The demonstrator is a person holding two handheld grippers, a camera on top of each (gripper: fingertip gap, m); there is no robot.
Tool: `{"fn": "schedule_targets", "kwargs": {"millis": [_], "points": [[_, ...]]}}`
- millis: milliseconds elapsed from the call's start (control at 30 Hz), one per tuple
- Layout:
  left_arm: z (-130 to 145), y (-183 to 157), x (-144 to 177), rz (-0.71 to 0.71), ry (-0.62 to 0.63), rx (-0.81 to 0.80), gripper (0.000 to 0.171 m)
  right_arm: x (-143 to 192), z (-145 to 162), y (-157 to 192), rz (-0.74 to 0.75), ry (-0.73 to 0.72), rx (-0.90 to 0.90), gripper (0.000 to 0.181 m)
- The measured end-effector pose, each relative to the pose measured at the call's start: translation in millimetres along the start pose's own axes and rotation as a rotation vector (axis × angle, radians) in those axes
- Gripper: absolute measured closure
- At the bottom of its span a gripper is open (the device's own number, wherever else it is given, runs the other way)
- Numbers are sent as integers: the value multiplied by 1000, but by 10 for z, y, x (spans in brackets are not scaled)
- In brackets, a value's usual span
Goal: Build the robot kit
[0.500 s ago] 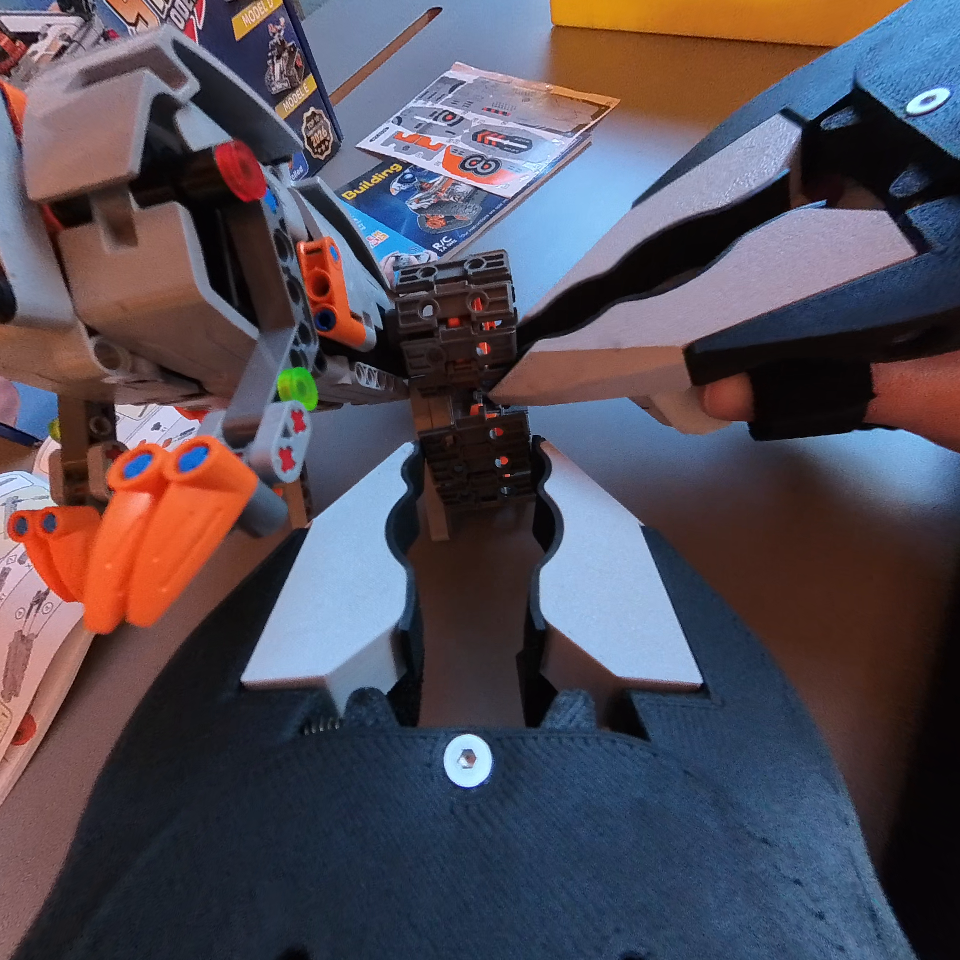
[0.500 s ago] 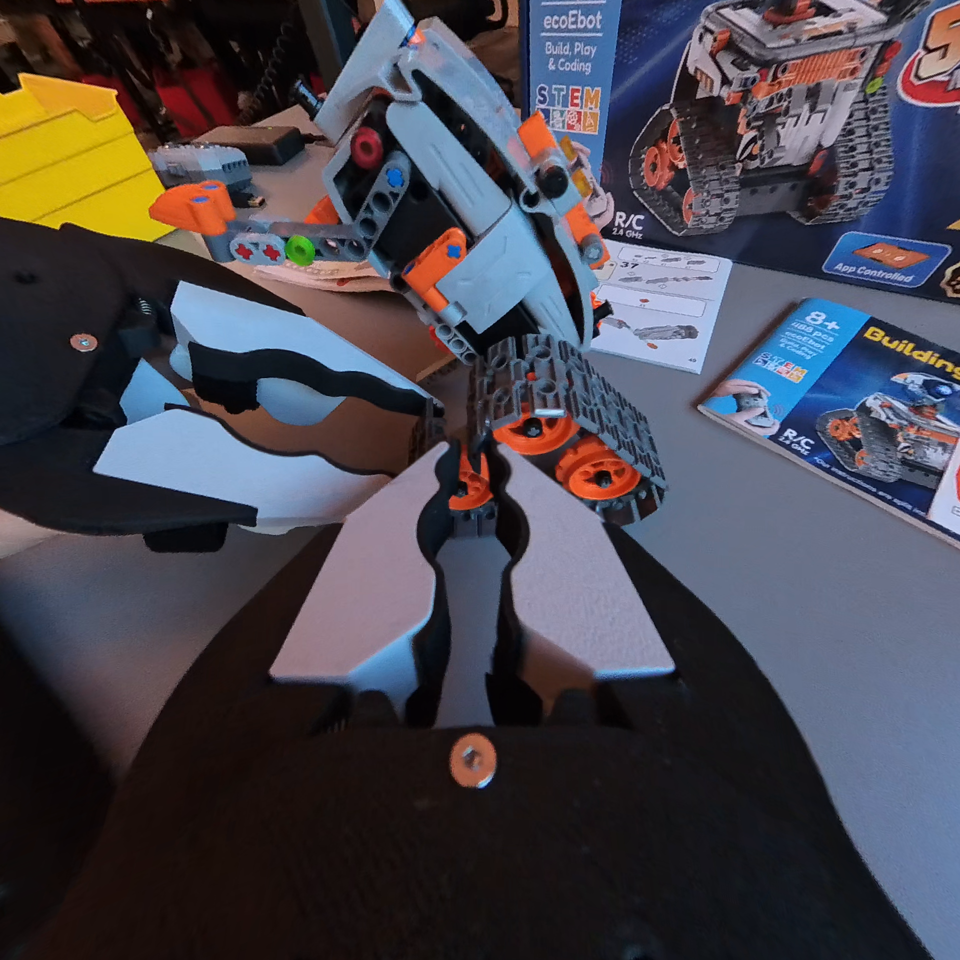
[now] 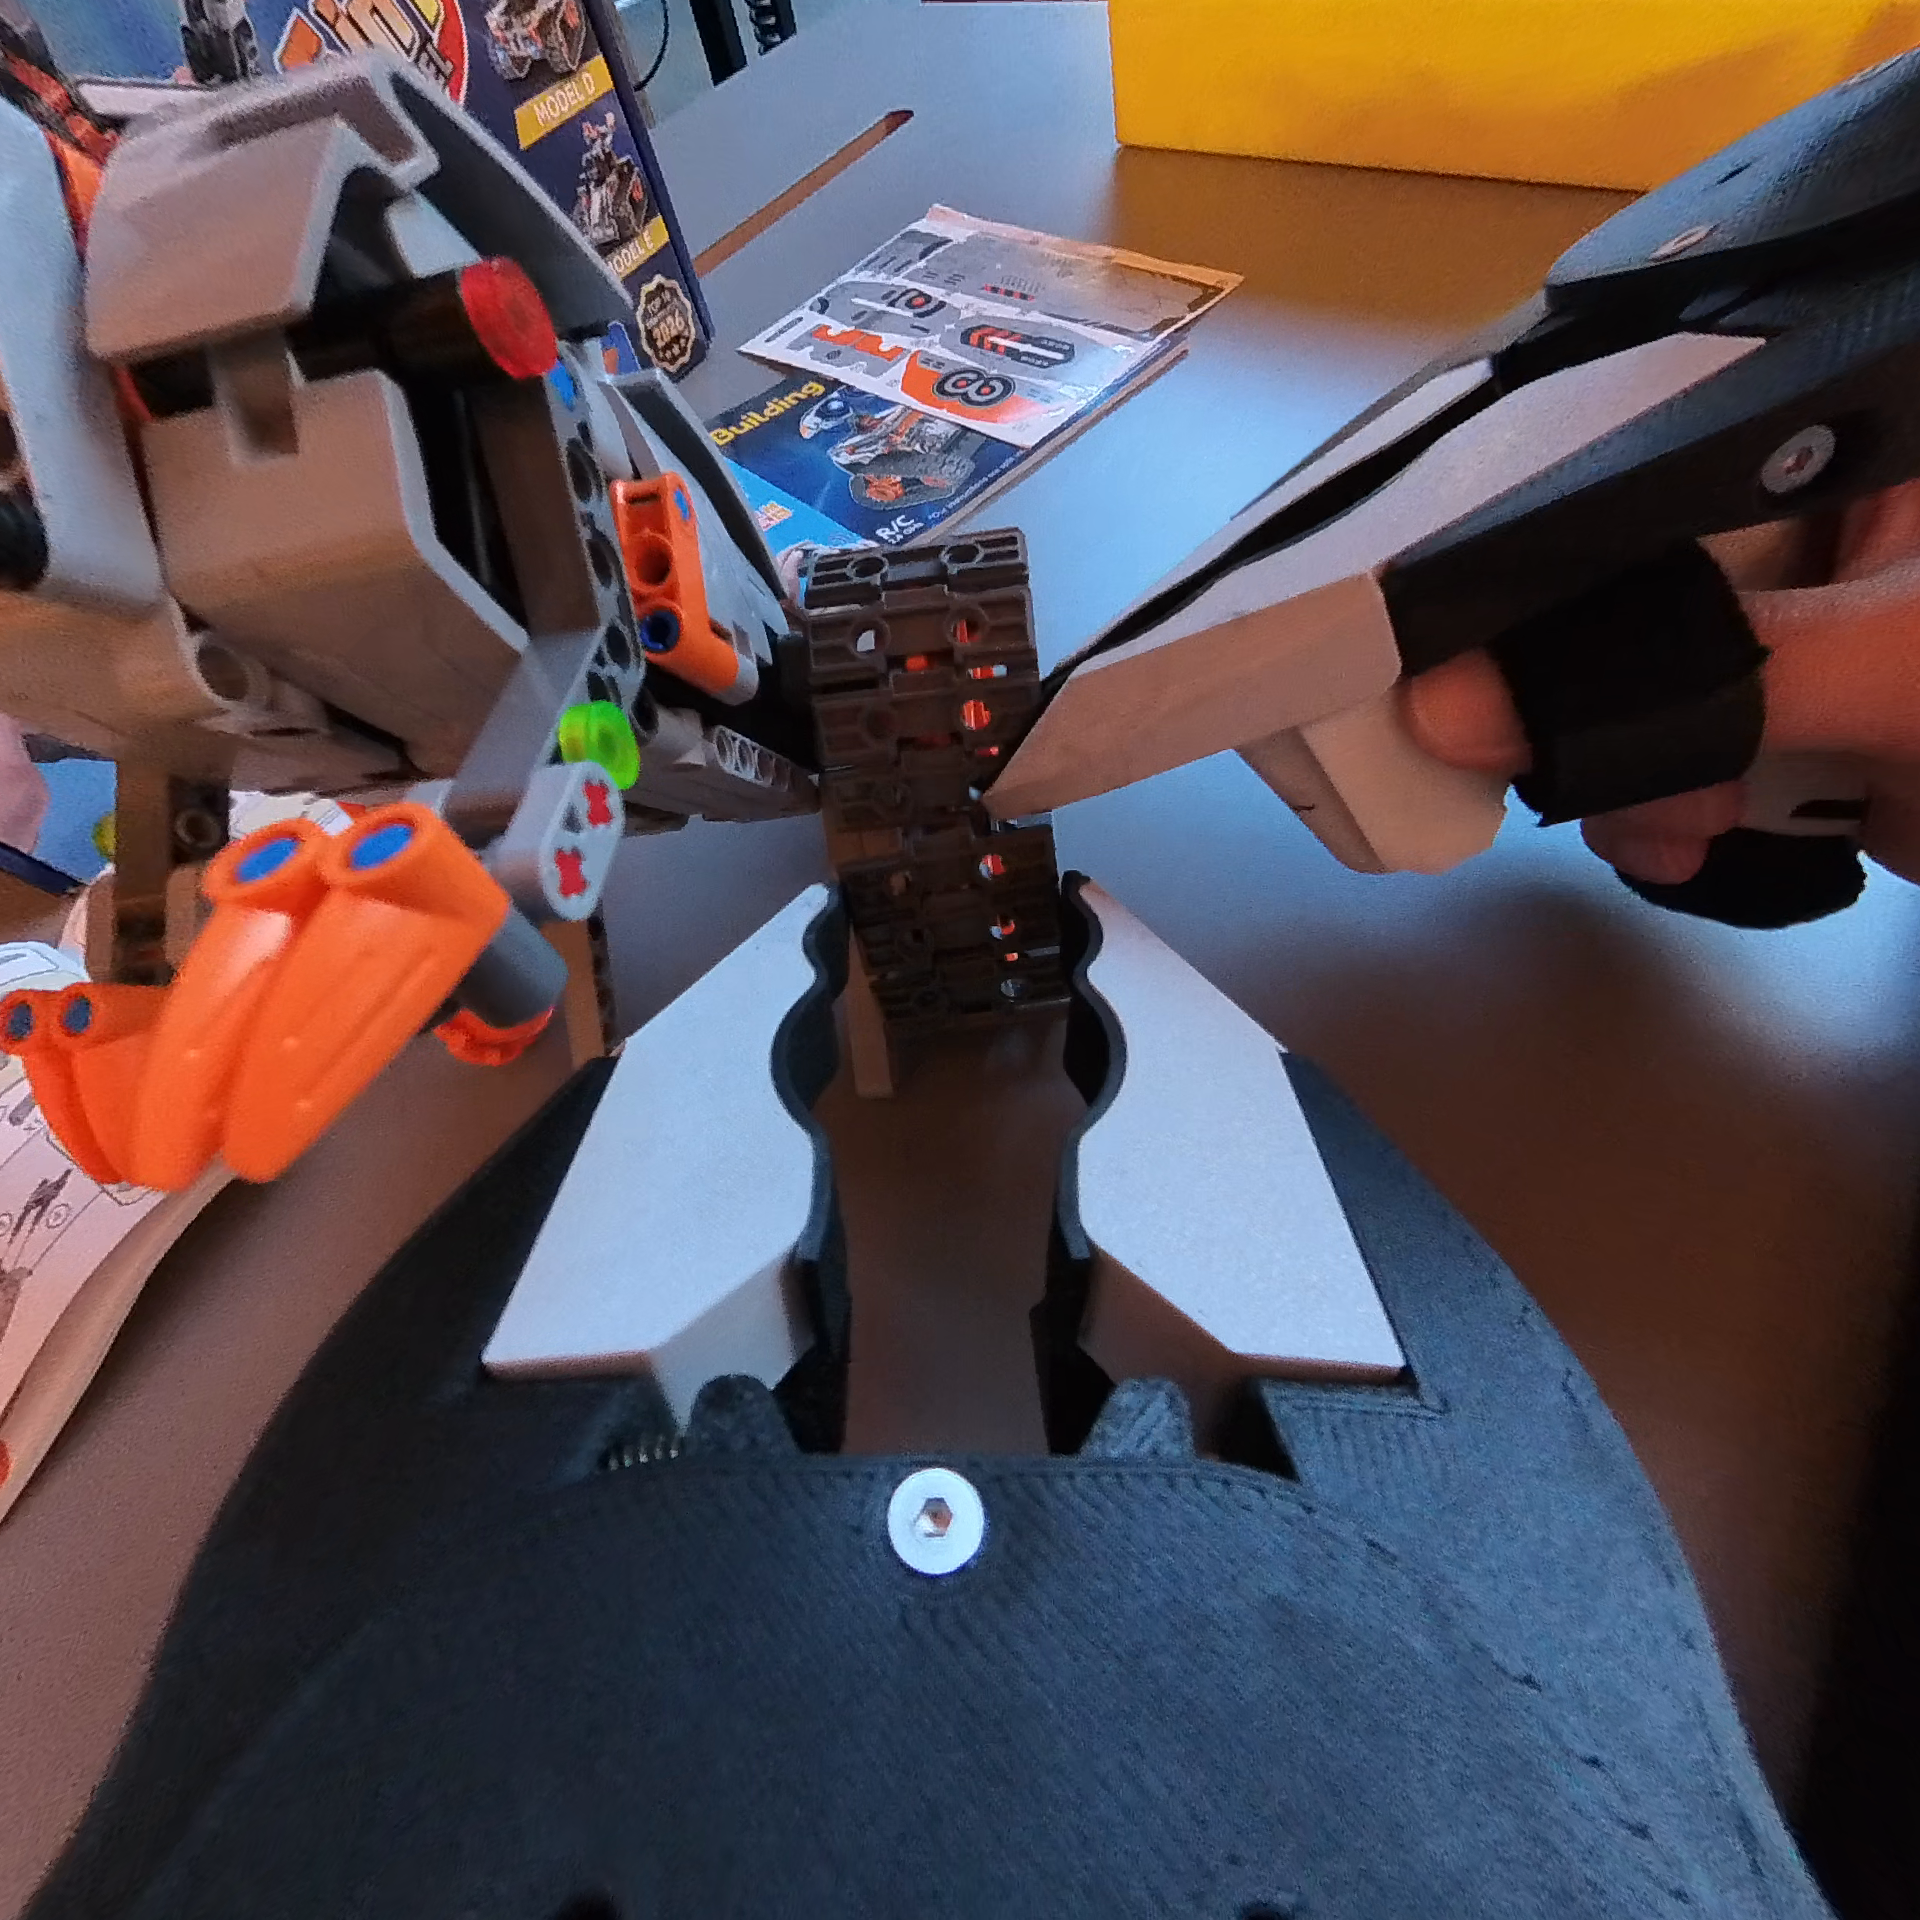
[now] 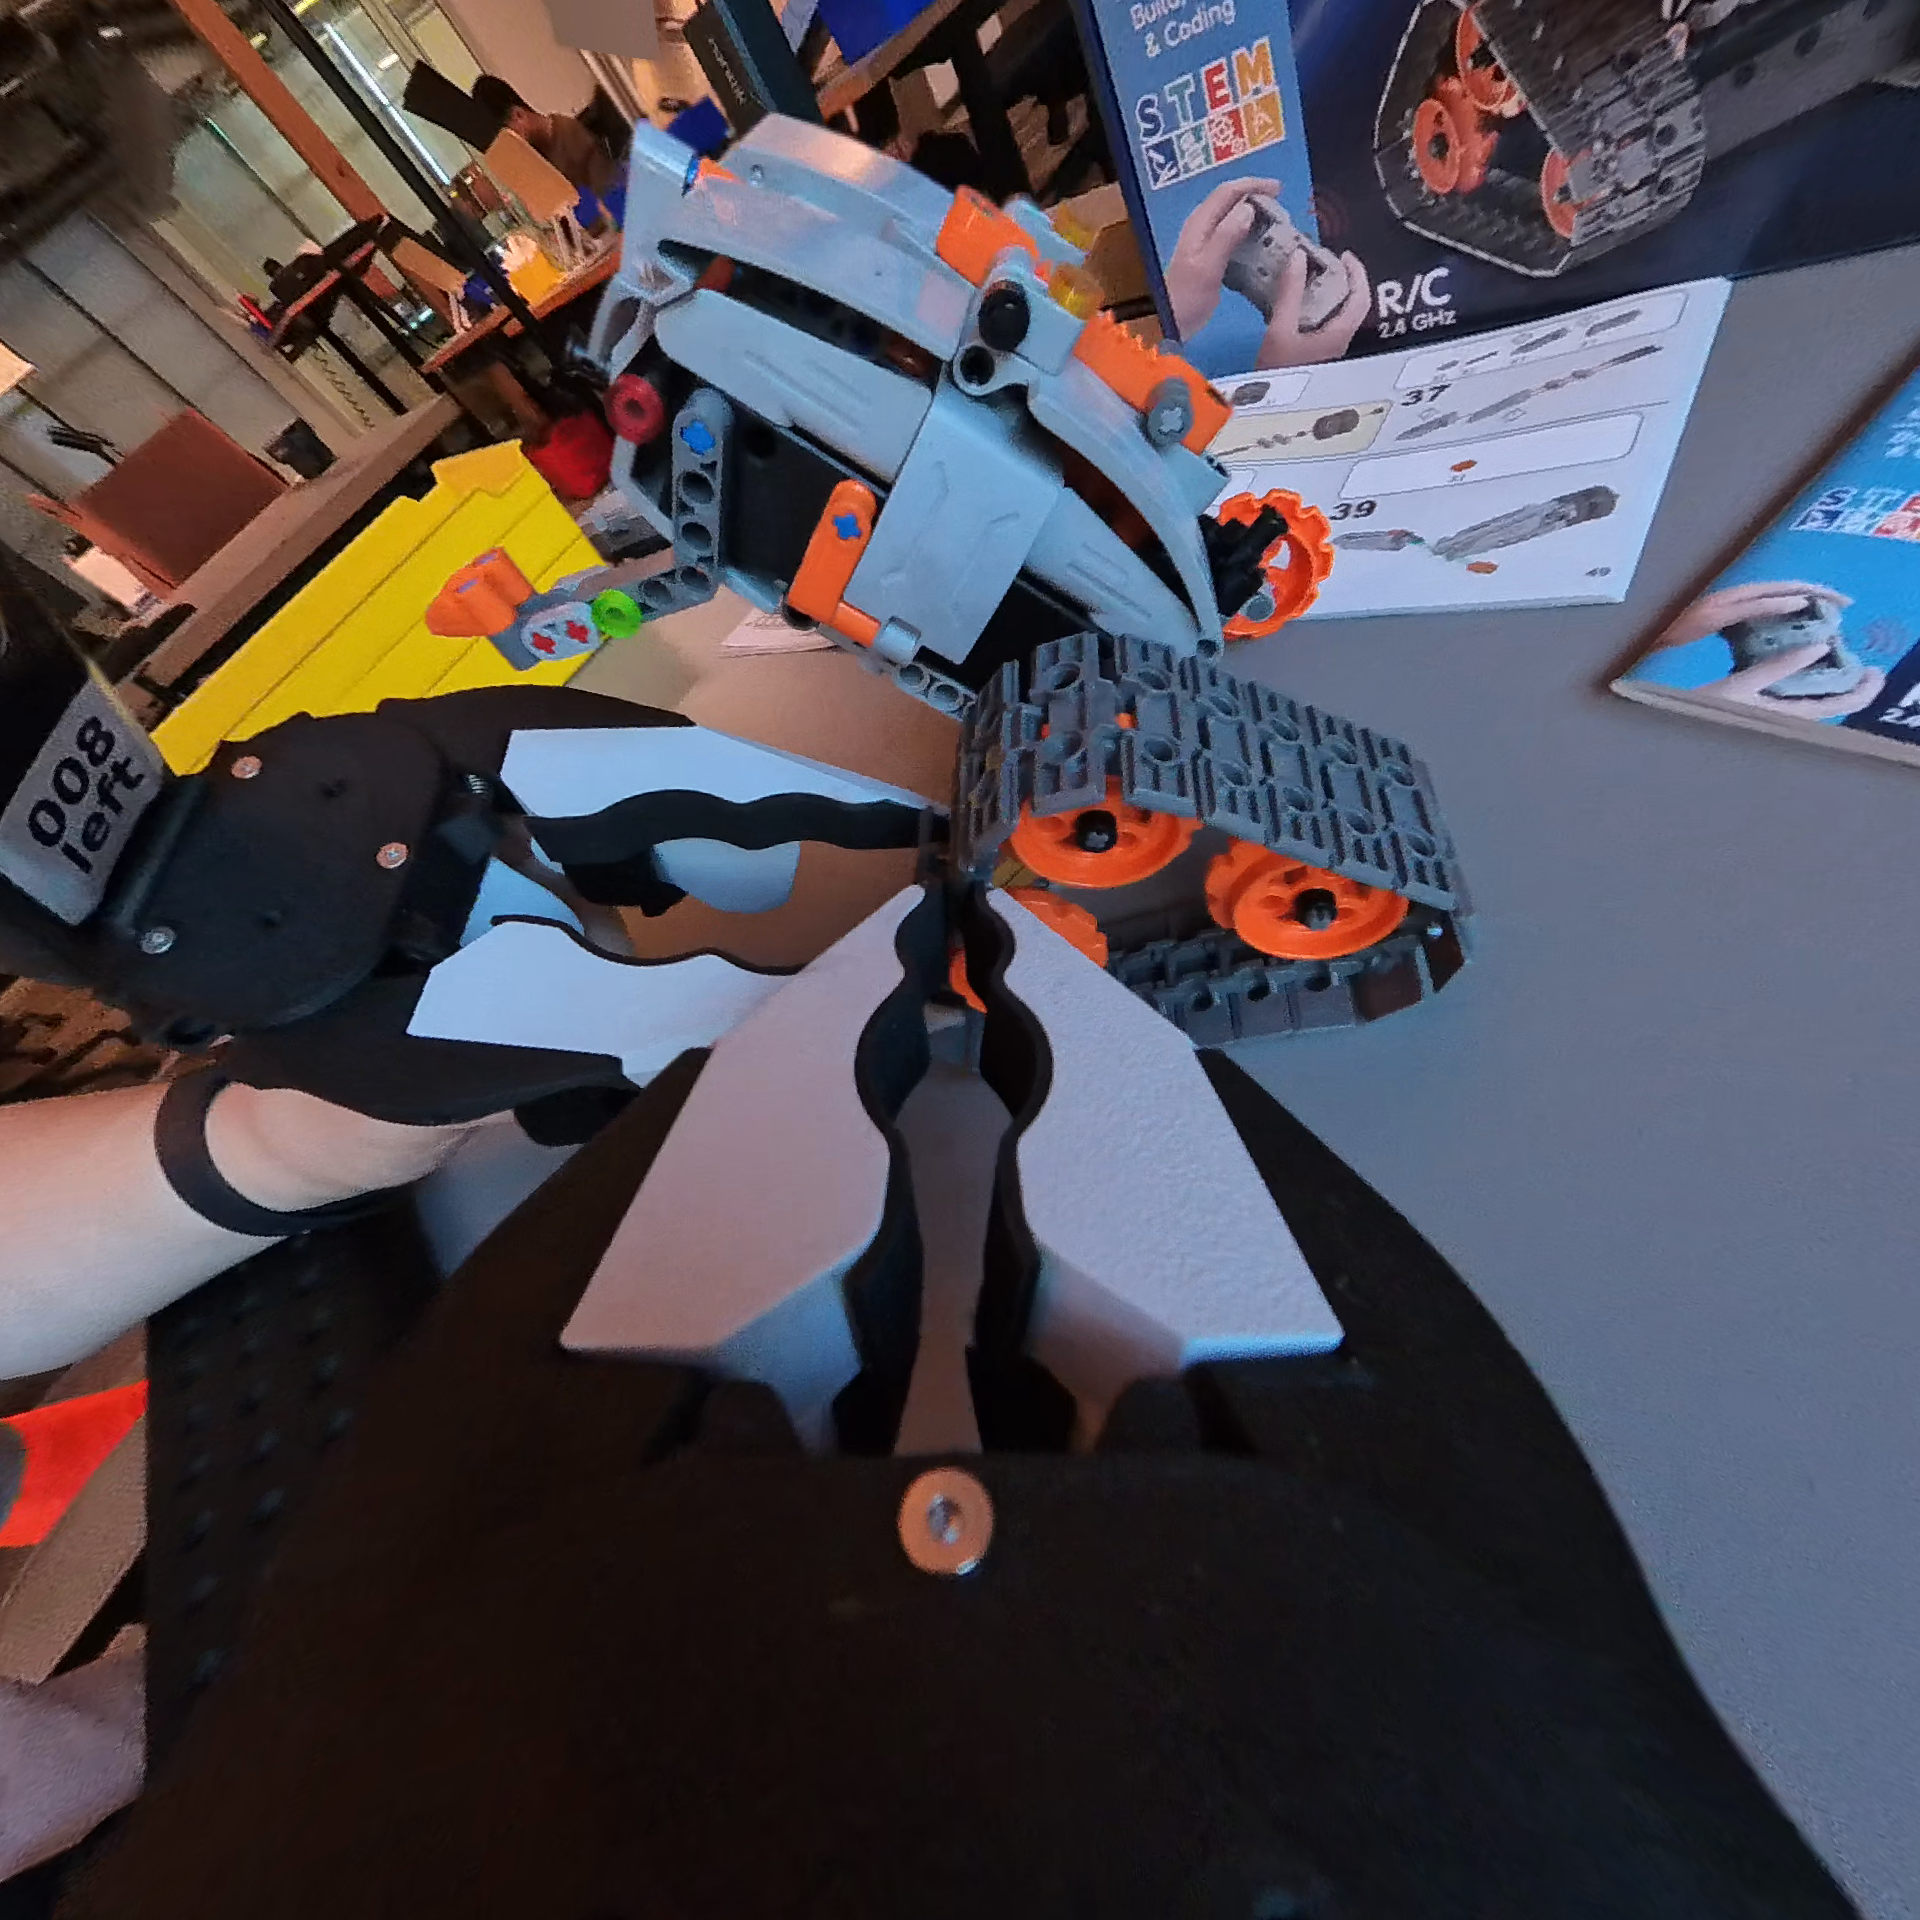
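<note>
Tracked toy robot (image 3: 312, 520), built of grey, black and orange bricks, leans steeply over the tabletop (image 3: 1455, 1091). Its orange claw arm (image 3: 260, 1018) hangs at the far left above an open instruction booklet (image 3: 42, 1195).

At centre, one dark grey tread belt (image 3: 925, 727) faces the left camera end-on. The left hand-held gripper (image 3: 951, 904) has its two fingers set on either side of the belt's lower end and appears to clamp it. This probably props the model at its tilt so the belt stays presented.

From the right, the right hand-held gripper (image 4: 951, 904) comes in crosswise, fingers pressed almost together, with the tips against the belt's side edge at a link seam. Whether a link is nipped between them cannot be told. In the right wrist view the belt runs over orange wheels (image 4: 1304, 909) and its far end sits close to the tabletop.

Containers:
- A dark blue product box (image 4: 1558, 156) stands upright behind the model. Its inside is not visible.
- A yellow bin (image 3: 1455, 83) sits at the far edge, well apart. Its contents are hidden.

Loose papers lie flat between model and bin: a sticker sheet (image 3: 987, 312) overlapping a blue manual (image 3: 862, 468). In the right wrist view an open step page (image 4: 1455, 468) lies beside the box.
</note>
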State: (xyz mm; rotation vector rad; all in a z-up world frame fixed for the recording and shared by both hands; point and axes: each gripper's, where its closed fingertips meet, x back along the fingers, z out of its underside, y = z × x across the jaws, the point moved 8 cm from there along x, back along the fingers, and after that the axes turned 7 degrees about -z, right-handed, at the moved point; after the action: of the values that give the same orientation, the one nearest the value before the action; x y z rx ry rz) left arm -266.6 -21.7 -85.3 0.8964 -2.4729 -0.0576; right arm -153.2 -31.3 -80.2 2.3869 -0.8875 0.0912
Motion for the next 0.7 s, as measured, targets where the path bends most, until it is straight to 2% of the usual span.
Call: {"fn": "schedule_targets", "kwargs": {"millis": [400,700], "points": [[-18,-30,-9,-29,14,-36,132,11,13,-59,-103,-26,-141,181],[-24,-34,-12,-39,22,-28,133,6,10,-38,-96,-5,-103,180]]}}
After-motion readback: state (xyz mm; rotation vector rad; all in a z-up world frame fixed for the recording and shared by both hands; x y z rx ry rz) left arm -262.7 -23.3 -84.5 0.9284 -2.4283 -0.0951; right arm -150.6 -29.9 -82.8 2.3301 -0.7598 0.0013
